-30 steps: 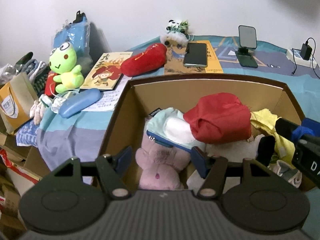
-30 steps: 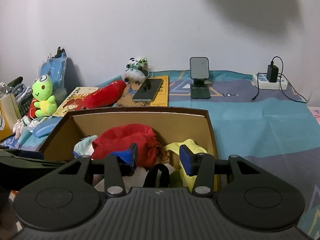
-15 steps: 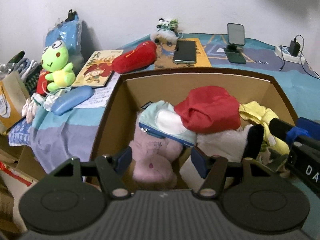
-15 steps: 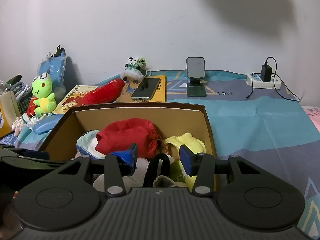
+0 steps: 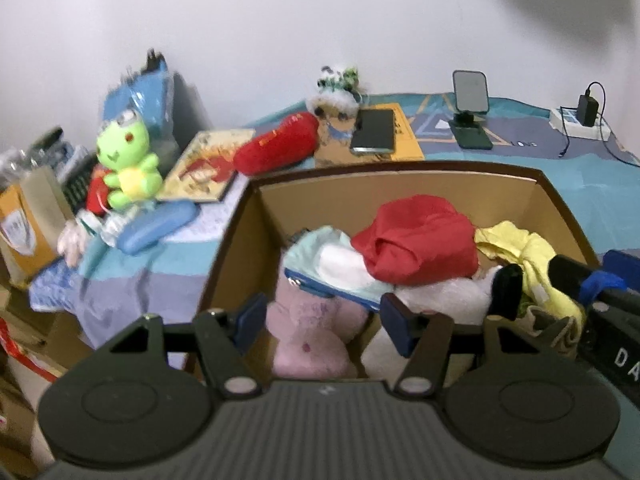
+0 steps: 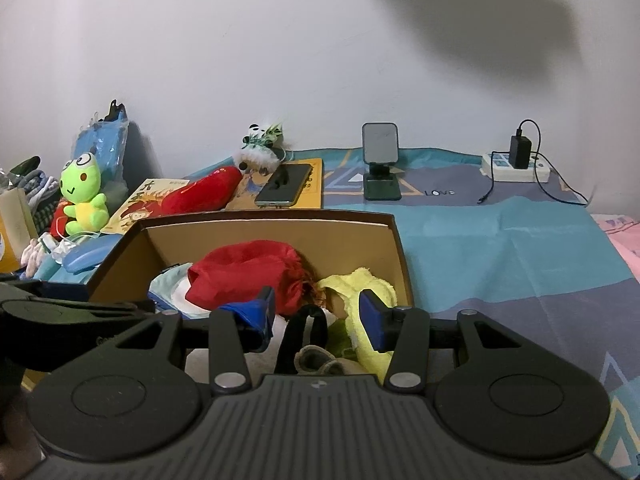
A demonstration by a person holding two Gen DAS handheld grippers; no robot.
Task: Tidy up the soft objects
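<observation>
A cardboard box (image 5: 400,188) (image 6: 272,236) on the bed holds soft things: a pink plush (image 5: 312,336), a red cloth bag (image 5: 420,236) (image 6: 248,268), a pale blue pouch (image 5: 324,264), a white plush and a yellow cloth (image 5: 528,256) (image 6: 372,292). My left gripper (image 5: 324,324) is open and empty above the box's near left part. My right gripper (image 6: 318,320) is open and empty above the near right part. A green frog plush (image 5: 124,160) (image 6: 82,192) and a red plush (image 5: 276,148) (image 6: 200,196) lie on the bed to the left.
A picture book (image 5: 204,168), a blue case (image 5: 156,224), a phone on a yellow book (image 5: 374,130), a small panda toy (image 5: 336,92), a phone stand (image 5: 470,108) and a power strip with charger (image 6: 516,162) lie on the bed. Bags stand at far left (image 5: 28,216).
Both grippers have drawn back and risen a little from the box; the left view has swung slightly and is blurred. Nothing in the box has moved.
</observation>
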